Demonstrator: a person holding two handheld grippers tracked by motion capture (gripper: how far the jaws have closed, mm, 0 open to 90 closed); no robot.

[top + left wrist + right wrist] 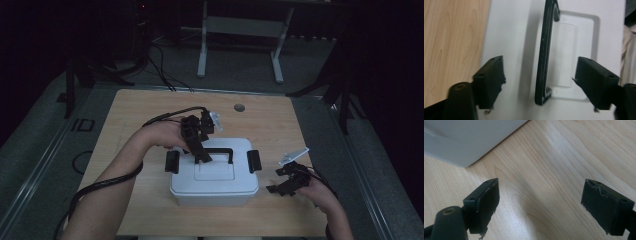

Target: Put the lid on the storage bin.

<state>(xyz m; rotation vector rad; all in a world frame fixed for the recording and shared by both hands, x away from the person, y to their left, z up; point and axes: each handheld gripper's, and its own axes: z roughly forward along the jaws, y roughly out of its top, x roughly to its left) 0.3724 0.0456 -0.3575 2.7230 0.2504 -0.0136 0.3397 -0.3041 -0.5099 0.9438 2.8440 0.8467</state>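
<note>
From the high view, the white lidded box (pixel 214 175) sits mid-table (pixel 150 105), looking like rigid, slick plastic. In the left gripper view, the left gripper (pixel 539 77) has its jaws apart around the black handle (pixel 543 57), probably the best hold. In the right gripper view, the right gripper (pixel 540 203) is spread wide over bare wood, with plenty of room.

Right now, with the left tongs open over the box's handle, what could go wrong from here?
1. The left tongs straddle the thin black handle off-centre, nearer its end; closing there could let it slip or lift the white box tilted.
2. Both black side latches look flipped out; if they are undone, pulling the handle may lift just the lid.
3. The right tongs hang open over bare table beside the box, not steadying it.
</note>
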